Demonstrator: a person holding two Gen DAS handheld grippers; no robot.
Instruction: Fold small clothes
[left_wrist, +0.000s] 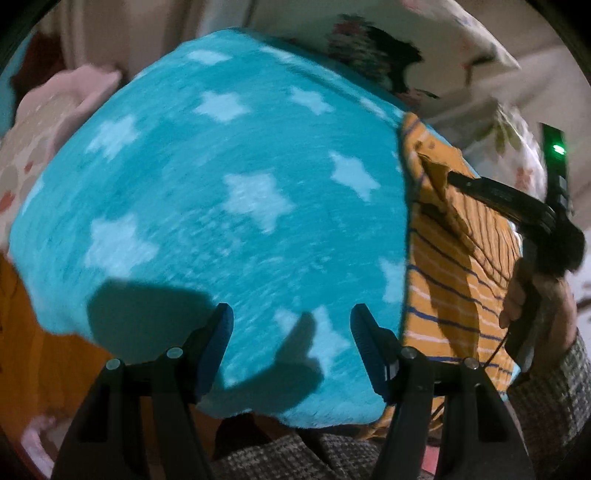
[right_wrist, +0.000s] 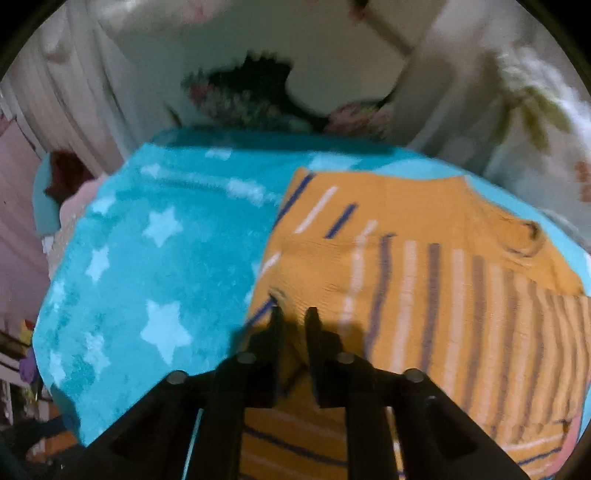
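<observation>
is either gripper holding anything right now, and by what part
Left gripper: open, nothing held. Right gripper has a raised fold of the orange striped garment between its jaws; a real grip cannot be told.

Both views are dimly lit and softened by motion blur. Hard dark shadows are cast on the teal blanket beneath the left gripper. Strong fisheye curvature and black vignetting are noted at the corners.

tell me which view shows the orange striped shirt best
The right wrist view: the orange striped shirt fills its right half, stripes and folded layers readable. The left wrist view catches only a strip at its right edge.
</observation>
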